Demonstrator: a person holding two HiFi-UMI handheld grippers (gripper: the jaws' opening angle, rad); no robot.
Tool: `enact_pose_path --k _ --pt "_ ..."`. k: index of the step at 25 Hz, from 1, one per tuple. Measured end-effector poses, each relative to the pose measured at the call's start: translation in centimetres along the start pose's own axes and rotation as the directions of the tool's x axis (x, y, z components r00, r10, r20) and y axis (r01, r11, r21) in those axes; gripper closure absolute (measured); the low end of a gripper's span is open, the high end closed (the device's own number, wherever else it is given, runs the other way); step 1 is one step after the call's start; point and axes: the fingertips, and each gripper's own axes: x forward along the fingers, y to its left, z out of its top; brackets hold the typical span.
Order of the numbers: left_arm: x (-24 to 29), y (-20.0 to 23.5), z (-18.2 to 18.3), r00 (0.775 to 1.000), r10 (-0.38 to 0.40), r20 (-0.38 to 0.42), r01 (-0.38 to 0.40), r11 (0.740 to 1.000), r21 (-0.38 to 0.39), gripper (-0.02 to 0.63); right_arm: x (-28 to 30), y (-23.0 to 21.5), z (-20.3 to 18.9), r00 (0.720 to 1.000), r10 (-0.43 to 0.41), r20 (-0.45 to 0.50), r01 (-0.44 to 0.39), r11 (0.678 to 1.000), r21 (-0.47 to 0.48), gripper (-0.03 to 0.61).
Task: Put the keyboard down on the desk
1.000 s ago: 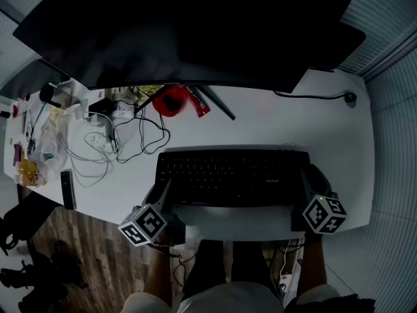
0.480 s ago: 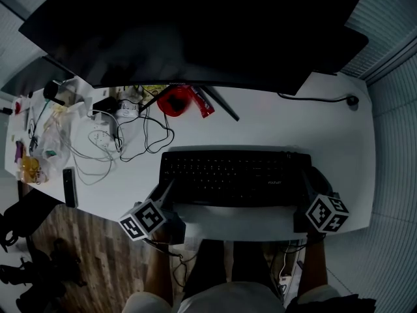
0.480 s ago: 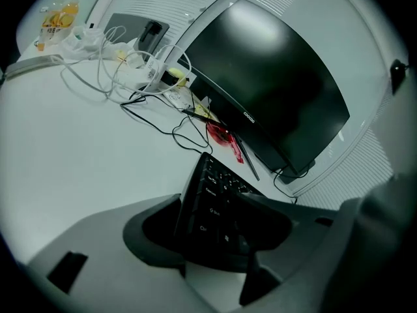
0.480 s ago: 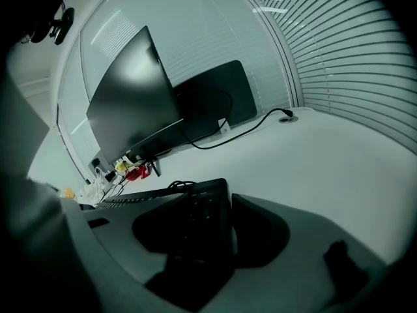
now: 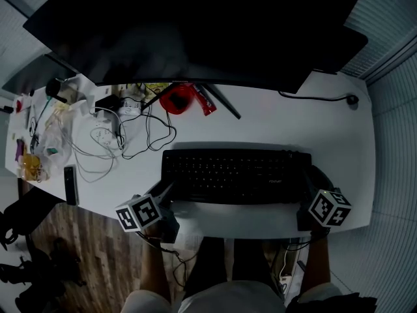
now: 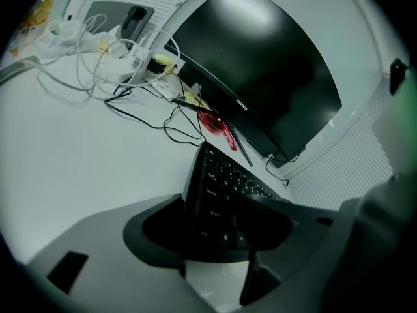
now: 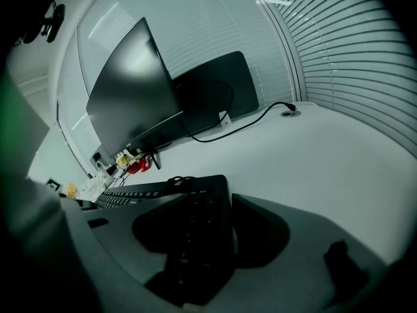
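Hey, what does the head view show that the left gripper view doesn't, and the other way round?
Only the head view: the right tool on the right end of the keyboard, the person's legs and the wood floor. Only the left gripper view: the left tool close up, jaws clamped across the keyboard's left end, and lettering on the lower edge of the monitor. Both: keyboard, monitor, tangled cables, red object, white desk.
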Motion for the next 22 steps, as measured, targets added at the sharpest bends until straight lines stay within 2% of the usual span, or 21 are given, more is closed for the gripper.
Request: enact_pose_path --k 5,11,15,18,20,22 --pt "-0.1 -0.1 -0.2 0.999 -0.032 -0.035 0.033 0.998 0.052 0.347 0.1 0.0 0.1 1.0 -0.006 -0.005 0.006 1.0 -0.011 0.367" --pt "-0.4 -0.1 -0.2 0.994 -0.103 -0.041 0.104 0.994 0.029 0.347 -0.3 -0.2 0.5 1.0 -0.01 0.0 0.01 1.0 -0.008 0.367" --pt "-0.6 0.8 -0.2 0.997 -0.067 -0.038 0.069 0.996 0.059 0.35 -0.9 -0.6 1.0 1.0 -0.025 0.005 0.025 1.0 0.002 0.367" --pt "-0.6 0.1 -0.4 0.996 -0.085 -0.04 0.088 0.994 0.072 0.35 -1.7 -0.6 1.4 0.998 -0.052 0.031 0.052 0.999 -0.001 0.367" --pt "-0.7 -0.1 -0.4 0.994 -0.101 -0.033 0.103 0.992 0.073 0.35 -2.4 0.0 1.6 0.996 -0.069 0.055 0.07 0.997 -0.024 0.367" --pt "-0.8 -0.2 -0.3 0.992 -0.122 -0.024 0.123 0.99 0.065 0.35 -2.8 1.9 1.5 0.996 -0.058 0.062 0.064 0.993 -0.096 0.367"
